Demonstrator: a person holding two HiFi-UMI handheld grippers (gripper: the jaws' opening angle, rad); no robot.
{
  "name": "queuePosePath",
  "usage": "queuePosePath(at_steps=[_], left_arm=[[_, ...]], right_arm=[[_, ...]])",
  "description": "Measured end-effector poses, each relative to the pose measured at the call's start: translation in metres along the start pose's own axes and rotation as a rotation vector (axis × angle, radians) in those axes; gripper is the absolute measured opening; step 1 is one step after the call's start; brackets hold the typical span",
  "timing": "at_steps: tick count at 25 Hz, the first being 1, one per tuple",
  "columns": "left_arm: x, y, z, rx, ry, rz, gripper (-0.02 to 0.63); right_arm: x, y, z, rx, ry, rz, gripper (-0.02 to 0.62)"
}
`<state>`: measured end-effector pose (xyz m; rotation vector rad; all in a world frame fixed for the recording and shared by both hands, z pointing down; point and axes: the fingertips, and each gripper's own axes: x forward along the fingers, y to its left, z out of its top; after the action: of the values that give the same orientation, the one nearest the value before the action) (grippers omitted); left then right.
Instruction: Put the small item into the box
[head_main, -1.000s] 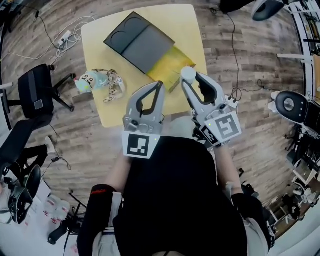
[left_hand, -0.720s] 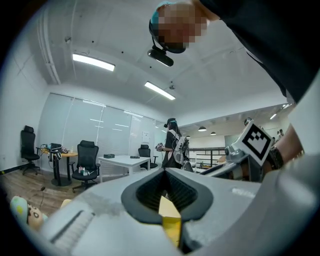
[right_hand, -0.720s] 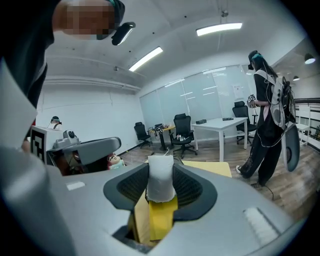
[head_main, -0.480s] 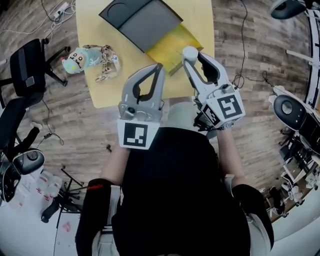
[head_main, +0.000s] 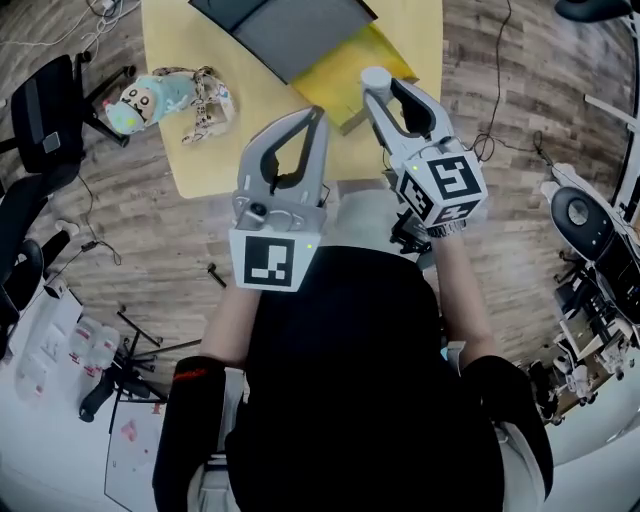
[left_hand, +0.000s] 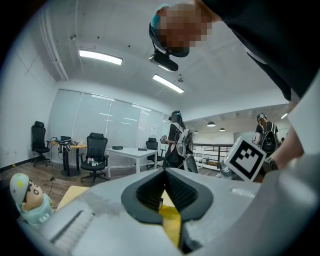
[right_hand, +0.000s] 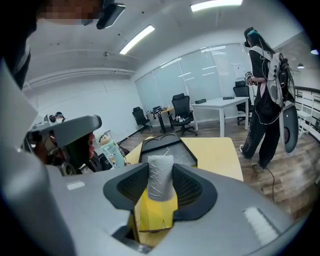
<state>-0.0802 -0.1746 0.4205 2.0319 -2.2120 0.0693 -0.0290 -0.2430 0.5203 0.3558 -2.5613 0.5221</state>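
**A:** What sort of room is this?

**B:** An open office with a wood-plank floor (head_main: 150, 230), ceiling strip lights (left_hand: 100, 56), glass partitions (left_hand: 95, 115), a white desk (left_hand: 132, 152) and a black office chair (left_hand: 95, 155). A small yellow table (head_main: 215, 150) holds a yellow box (head_main: 345, 75) with its dark grey lid (head_main: 290, 30) laid open. A plush toy (head_main: 165, 100) lies well apart, near the table's left edge.

**A:** And the grippers?

**B:** The right gripper (right_hand: 160, 170) is clamped on a small grey-white roll (right_hand: 160, 185), held over the box's near end, not inside it. The left gripper (left_hand: 164, 172) has its jaws pressed together, empty, by the table's near edge.
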Motion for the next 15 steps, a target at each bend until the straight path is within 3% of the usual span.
queuePosePath(at_steps=[15], left_arm=[[0.013, 0.015, -0.029, -0.015, 0.05, 0.048, 0.002]], right_arm=[[0.049, -0.023, -0.052, -0.035, 0.205, 0.013, 0.158]])
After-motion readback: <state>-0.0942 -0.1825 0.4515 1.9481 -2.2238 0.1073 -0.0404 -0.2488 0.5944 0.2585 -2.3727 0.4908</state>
